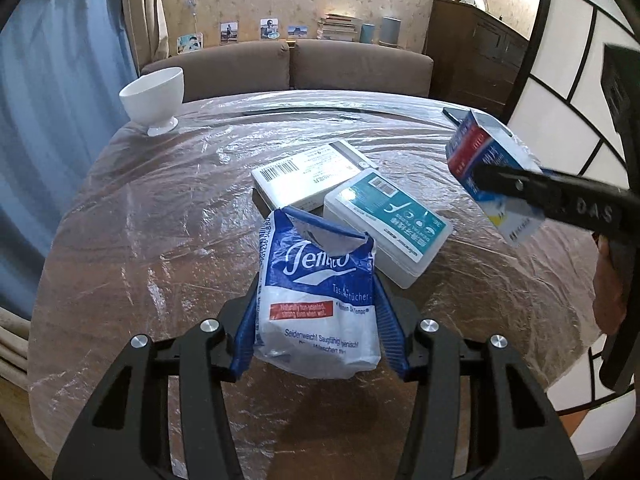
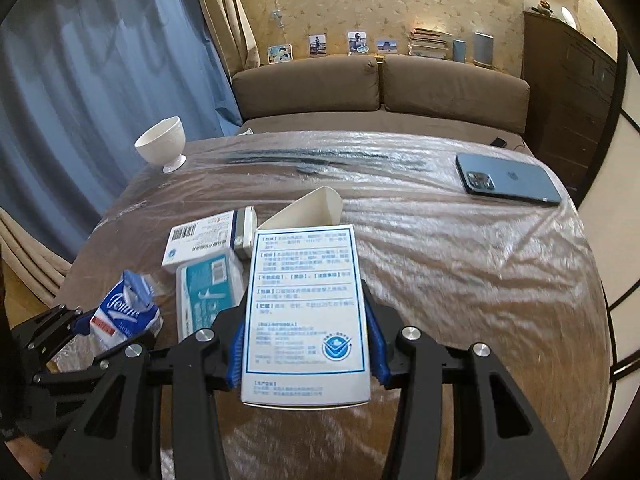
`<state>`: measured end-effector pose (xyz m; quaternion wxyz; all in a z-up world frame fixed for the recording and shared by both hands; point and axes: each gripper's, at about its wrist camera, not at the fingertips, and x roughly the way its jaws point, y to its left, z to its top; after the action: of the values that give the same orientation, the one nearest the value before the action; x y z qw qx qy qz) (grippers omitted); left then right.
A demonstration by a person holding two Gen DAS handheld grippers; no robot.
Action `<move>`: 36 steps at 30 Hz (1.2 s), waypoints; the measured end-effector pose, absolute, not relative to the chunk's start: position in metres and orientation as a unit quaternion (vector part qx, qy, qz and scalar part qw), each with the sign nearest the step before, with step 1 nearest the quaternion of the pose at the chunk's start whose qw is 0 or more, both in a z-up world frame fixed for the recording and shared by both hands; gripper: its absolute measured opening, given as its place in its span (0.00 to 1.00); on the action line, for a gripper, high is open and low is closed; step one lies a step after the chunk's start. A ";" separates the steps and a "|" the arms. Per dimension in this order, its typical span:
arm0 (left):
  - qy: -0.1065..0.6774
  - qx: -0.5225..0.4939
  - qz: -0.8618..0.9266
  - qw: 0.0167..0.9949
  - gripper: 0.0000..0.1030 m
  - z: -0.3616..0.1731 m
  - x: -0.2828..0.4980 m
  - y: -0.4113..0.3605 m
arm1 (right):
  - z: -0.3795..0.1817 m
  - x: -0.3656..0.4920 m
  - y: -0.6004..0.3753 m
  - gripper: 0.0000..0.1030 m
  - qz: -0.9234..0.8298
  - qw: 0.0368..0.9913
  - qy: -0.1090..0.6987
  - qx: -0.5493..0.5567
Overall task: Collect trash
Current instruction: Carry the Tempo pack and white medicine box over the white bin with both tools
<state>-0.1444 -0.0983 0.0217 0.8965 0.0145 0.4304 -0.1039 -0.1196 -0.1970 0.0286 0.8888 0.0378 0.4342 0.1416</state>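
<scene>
My left gripper (image 1: 318,320) is shut on a blue and white Tempo tissue packet (image 1: 316,304), torn open at the top, held above the table. The packet also shows in the right wrist view (image 2: 124,316). My right gripper (image 2: 306,344) is shut on a white medicine box (image 2: 306,316) with an open top flap, held above the table. The same box shows at the right of the left wrist view (image 1: 492,172). A white barcode box (image 1: 308,178) and a teal-labelled dental floss box (image 1: 390,224) lie side by side on the table, just beyond the packet.
The round table (image 1: 160,220) is covered in clear plastic film. A white footed bowl (image 1: 154,98) stands at its far left edge. A dark blue phone (image 2: 508,180) lies at the far right. A brown sofa (image 2: 380,84) stands behind the table.
</scene>
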 end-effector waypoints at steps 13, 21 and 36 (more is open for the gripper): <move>0.437 0.011 -0.127 0.890 0.51 0.021 -0.163 -0.097 | 0.029 -0.171 -0.198 0.45 0.135 0.886 0.440 0.059; 0.439 0.014 -0.141 0.887 0.51 0.024 -0.177 -0.094 | 0.035 -0.196 -0.197 0.45 0.140 0.885 0.440 0.061; 0.441 0.016 -0.167 0.882 0.51 0.027 -0.209 -0.092 | 0.029 -0.240 -0.194 0.45 0.146 0.879 0.451 0.053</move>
<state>-0.2089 -0.0915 0.0272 0.8818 0.0158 0.4406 -0.1675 -0.2404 -0.1945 0.0291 0.8788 0.0530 0.4512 0.1462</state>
